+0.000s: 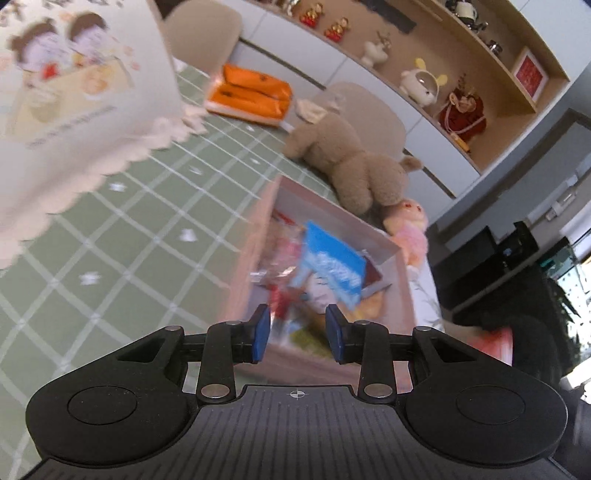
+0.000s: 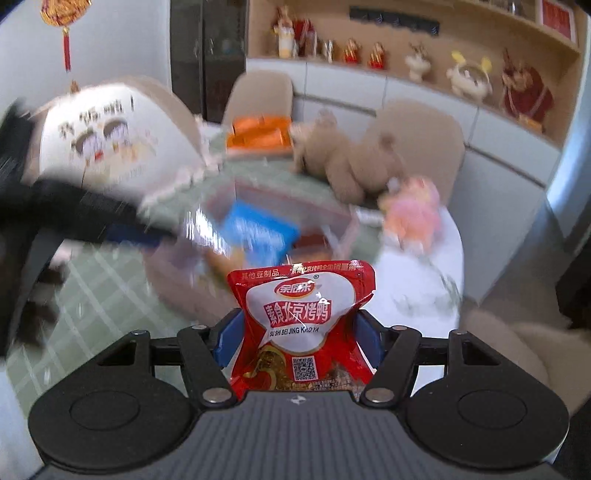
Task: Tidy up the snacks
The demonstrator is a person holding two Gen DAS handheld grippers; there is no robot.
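Observation:
A pink box (image 1: pixel 255 236) stands on the green checked tablecloth and holds several snack packets, a blue packet (image 1: pixel 332 258) on top. My left gripper (image 1: pixel 297 334) is open and empty, just short of the box's near side. My right gripper (image 2: pixel 297 334) is shut on a red and white snack packet (image 2: pixel 301 317) and holds it up in the air, short of the pink box (image 2: pixel 177 273). The blue packet (image 2: pixel 255 229) shows blurred inside it. The left gripper (image 2: pixel 92 214) shows as a dark blur at the left.
A white cartoon-printed bag (image 1: pixel 74 96) stands at the left of the table. An orange package (image 1: pixel 251 92), a brown plush bear (image 1: pixel 347 158) and a pink plush doll (image 1: pixel 410 229) lie beyond the box. Beige chairs (image 1: pixel 203 29) and a shelf stand behind.

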